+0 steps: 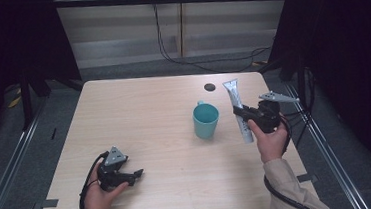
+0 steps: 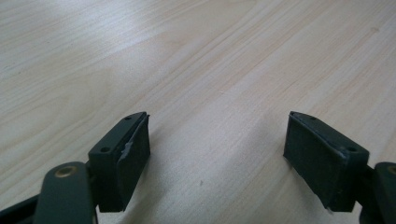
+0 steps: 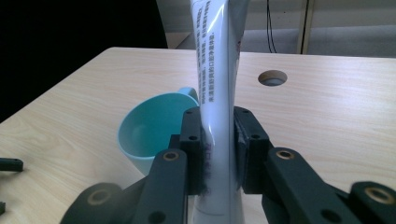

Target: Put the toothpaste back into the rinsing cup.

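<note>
**High view: tube lifted beside the cup**

High view: the right tongs (image 1: pixel 240 113) are clamped across the middle of a white tube (image 1: pixel 237 111), which stands slanted off the pale wood-grain surface (image 1: pixel 149 117), crimped end up and away from the person. A teal cup (image 1: pixel 206 120) sits just to the tube's left, mouth open upward, apart from it. Holding the tube at its waist probably leaves both ends free, so it can be tipped into the cup. The left tongs (image 1: pixel 138 174) lie low near the front edge, well apart from both things, seemingly idle.

Left gripper view: the left tongs (image 2: pixel 217 158) stand wide apart with nothing between the jaws, just bare laminate with fine streaked grain. The pads (image 2: pixel 135 154) are blocky, matte black, one scuffed at its edge.

Right gripper view: the right tongs (image 3: pixel 218 149) press the tube (image 3: pixel 217 93) from both sides; its glossy plastic skin carries small print and dents slightly at the grip. The cup (image 3: pixel 149 130) sits behind and left, smooth and round, its handle at the far rim. A round hole (image 3: pixel 272 77) pierces the surface farther back.
</note>
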Demonstrator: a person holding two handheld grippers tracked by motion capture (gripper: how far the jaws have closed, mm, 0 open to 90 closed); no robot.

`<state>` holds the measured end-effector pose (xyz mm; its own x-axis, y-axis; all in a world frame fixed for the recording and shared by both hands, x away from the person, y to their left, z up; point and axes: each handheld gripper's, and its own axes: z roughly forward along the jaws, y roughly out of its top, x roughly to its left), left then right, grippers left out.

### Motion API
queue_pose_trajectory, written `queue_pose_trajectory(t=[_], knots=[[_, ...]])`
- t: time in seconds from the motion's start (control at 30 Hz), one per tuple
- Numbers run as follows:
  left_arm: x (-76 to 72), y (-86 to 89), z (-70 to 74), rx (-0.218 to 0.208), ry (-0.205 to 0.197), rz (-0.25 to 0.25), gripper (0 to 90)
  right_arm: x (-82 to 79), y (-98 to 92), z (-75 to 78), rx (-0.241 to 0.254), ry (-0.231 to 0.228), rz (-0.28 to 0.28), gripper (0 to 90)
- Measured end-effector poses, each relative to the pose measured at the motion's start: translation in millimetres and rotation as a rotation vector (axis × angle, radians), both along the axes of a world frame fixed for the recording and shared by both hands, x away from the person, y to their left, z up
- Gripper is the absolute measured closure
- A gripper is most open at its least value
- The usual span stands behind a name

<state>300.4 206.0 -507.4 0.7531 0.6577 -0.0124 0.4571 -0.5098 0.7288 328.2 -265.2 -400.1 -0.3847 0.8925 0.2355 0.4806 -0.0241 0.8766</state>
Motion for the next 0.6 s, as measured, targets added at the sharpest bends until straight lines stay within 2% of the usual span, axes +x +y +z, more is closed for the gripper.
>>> queue_pose_trajectory(t=[0.33, 0.6], knots=[[0.1, 0.0, -0.1, -0.002, 0.000, -0.001, 22.3, 0.3, 1.3, 6.4, 0.054, -0.052, 0.004, 75.7], [0.0, 0.0, 0.0, 0.000, 0.000, -0.001, 22.3, 3.2, 5.6, 8.1, 0.069, -0.070, 0.012, 75.7]])
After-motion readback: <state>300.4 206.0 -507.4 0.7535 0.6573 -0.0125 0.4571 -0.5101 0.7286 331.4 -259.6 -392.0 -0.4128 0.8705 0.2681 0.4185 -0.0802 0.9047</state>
